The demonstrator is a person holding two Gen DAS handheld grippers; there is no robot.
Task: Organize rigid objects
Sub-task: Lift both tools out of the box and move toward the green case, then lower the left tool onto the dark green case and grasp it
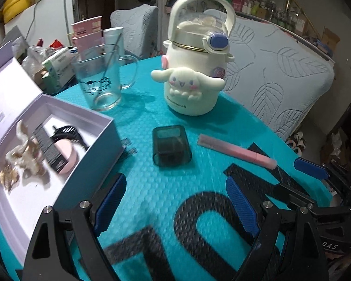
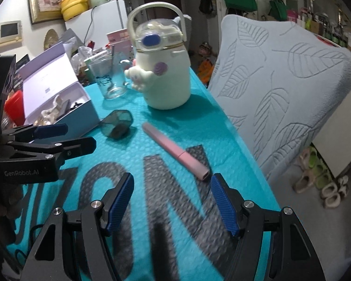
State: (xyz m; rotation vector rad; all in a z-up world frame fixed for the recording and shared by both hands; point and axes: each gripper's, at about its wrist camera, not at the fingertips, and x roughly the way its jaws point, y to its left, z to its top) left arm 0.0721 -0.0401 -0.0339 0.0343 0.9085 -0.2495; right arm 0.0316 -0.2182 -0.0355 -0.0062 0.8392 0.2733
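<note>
My left gripper [image 1: 175,203] hangs open and empty over the teal mat [image 1: 152,187]. Just ahead of it lies a dark translucent case [image 1: 170,145], with a pink pen-like stick [image 1: 236,149] to its right. An open lavender box [image 1: 100,140] holding small items sits at the left. A white character bottle [image 1: 191,79] and a glass mug [image 1: 100,79] stand behind. My right gripper [image 2: 172,205] is open with nothing between its pads. The pink stick [image 2: 175,149] ends just beyond its right fingertip. The case [image 2: 117,124], bottle [image 2: 166,77] and box [image 2: 58,98] lie further off.
A chair with a leaf-quilted cover [image 2: 280,82] stands close along the mat's right edge. Pink cups [image 1: 86,30] and packets crowd the table's far left. One blue finger [image 1: 311,168] of the right gripper shows at the right in the left wrist view. Slippers [image 2: 320,182] lie on the floor.
</note>
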